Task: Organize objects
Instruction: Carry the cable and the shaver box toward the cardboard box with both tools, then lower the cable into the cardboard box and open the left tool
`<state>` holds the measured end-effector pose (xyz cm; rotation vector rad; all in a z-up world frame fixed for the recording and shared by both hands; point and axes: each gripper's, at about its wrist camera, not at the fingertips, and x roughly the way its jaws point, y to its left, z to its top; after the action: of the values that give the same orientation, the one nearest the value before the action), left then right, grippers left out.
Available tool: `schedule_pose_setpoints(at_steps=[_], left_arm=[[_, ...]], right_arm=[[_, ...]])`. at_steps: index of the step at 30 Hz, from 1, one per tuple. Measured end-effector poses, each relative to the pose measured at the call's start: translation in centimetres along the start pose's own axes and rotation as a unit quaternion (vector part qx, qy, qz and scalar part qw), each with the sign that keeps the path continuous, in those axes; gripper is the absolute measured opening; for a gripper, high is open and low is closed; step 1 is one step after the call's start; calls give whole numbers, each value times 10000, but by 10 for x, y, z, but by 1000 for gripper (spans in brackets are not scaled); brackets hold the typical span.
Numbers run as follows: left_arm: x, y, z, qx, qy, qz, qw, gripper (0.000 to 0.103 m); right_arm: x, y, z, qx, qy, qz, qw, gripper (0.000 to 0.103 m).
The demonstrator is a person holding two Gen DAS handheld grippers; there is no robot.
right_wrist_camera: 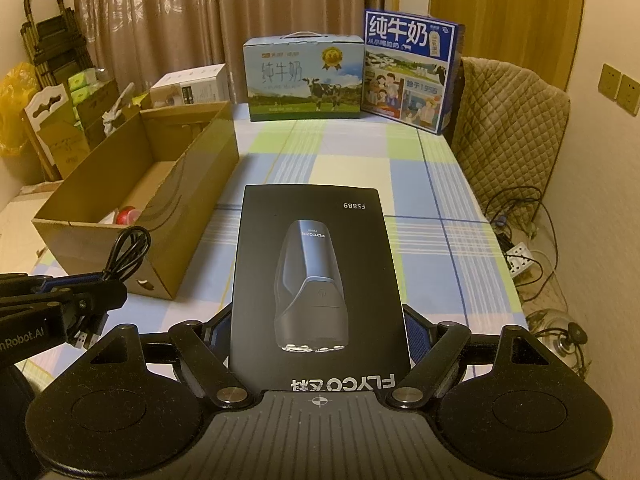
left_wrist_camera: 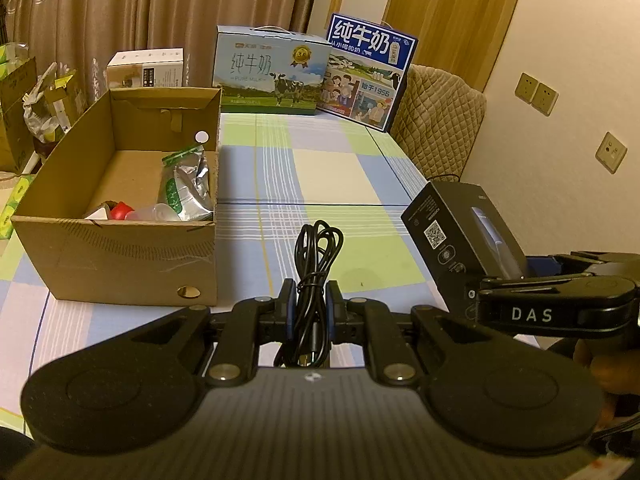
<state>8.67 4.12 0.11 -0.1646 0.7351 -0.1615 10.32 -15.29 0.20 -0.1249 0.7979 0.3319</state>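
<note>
Left gripper (left_wrist_camera: 311, 304) has its blue pads squeezed in tight on a coiled black cable (left_wrist_camera: 316, 264), loops sticking up past the tips and the plug end hanging below, so it's off the table w/ the checked cloth (left_wrist_camera: 332, 168). From the right cam you can see the same cable (right_wrist_camera: 128, 252) poking up next to the cardboard box.

Right gripper (right_wrist_camera: 320, 336) is clamped on a black shaver box (right_wrist_camera: 316, 280), fingers pressed against both long sides near the bottom end, printed face up toward the cam, text upside down. From the left cam that shaver box (left_wrist_camera: 464, 240) is tilted, held up above the cloth off to the right, right gripper (left_wrist_camera: 556, 300) behind it.

Open cardboard box (left_wrist_camera: 120, 256) sits on the left part of the table, just left of the cable. Inside: a silver/green foil bag (left_wrist_camera: 186, 188) leaning on the right wall, plus something red (left_wrist_camera: 120, 211) and a clear plastic thing beside it, can't tell what exactly.

Far end of the table: two milk cartons (left_wrist_camera: 272, 72) side by side, smaller white box (left_wrist_camera: 146, 68) to their left. Quilted chair (left_wrist_camera: 436, 120) on the right edge.
</note>
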Motion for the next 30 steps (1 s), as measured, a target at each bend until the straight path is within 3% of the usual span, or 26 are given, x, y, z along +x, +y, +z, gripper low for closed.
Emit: schedule_pose_setpoints(at_steps=[6, 13, 21, 30], left_arm=[[-4, 2, 2, -45, -23, -7, 10000, 11], [-16, 24, 19, -161, -187, 86, 9997, 11], [-31, 81, 59, -236, -456, 570, 9971, 11], [-17, 144, 101, -287, -369, 840, 9954, 11]], right_arm=[[3, 7, 5, -19, -5, 95, 10000, 78], [6, 32, 34, -172, -165, 402, 9989, 78], [19, 82, 85, -353, -370, 902, 9946, 78], [63, 126, 125, -381, -255, 1121, 9926, 78]])
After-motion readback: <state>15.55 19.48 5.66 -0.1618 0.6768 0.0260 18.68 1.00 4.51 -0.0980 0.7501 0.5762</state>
